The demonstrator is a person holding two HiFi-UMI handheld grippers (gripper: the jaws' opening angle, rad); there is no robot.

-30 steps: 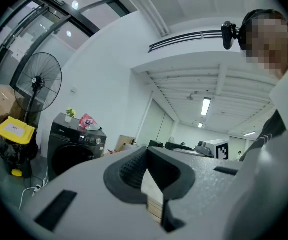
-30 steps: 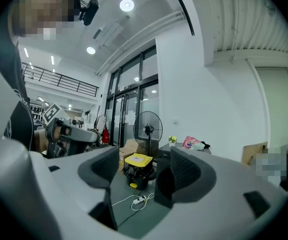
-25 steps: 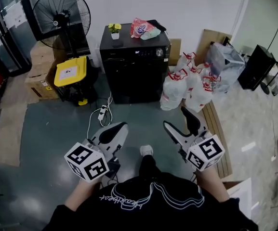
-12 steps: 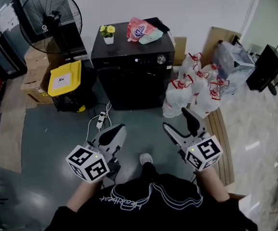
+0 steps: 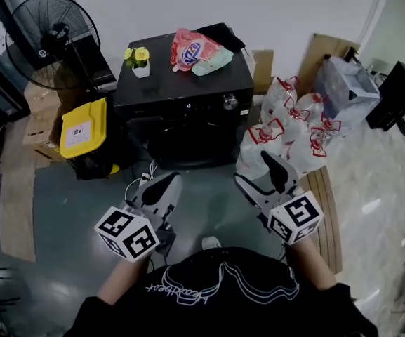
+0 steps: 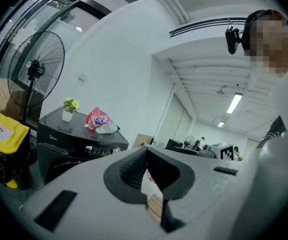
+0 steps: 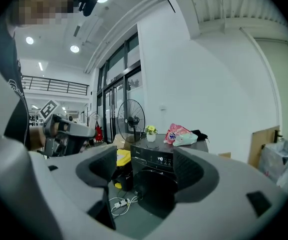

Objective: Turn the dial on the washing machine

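Observation:
The black washing machine [image 5: 181, 107] stands against the white wall ahead, well beyond both grippers. Its silver dial [image 5: 230, 102] sits at the right end of the control panel, and shows small in the left gripper view as the dial [image 6: 116, 149]. My left gripper [image 5: 166, 186] is held low in front of me, jaws shut and empty, pads meeting in the left gripper [image 6: 146, 151]. My right gripper [image 5: 264, 175] is open with nothing between its fingers; the washing machine [image 7: 156, 176] shows through the wide gap of the right gripper [image 7: 146, 171].
A small potted plant [image 5: 138, 58], a pink bag [image 5: 188, 48] and a dark cloth lie on the machine's top. A yellow-lidded bin [image 5: 83, 126] and a standing fan [image 5: 51, 41] are to its left. Tied white bags [image 5: 286, 135] crowd its right. A power strip [image 5: 144, 179] with cord lies on the floor.
The person has stepped closer: the washing machine looks larger and nearer in the head view. Both grippers keep the same pose, left shut and right open.

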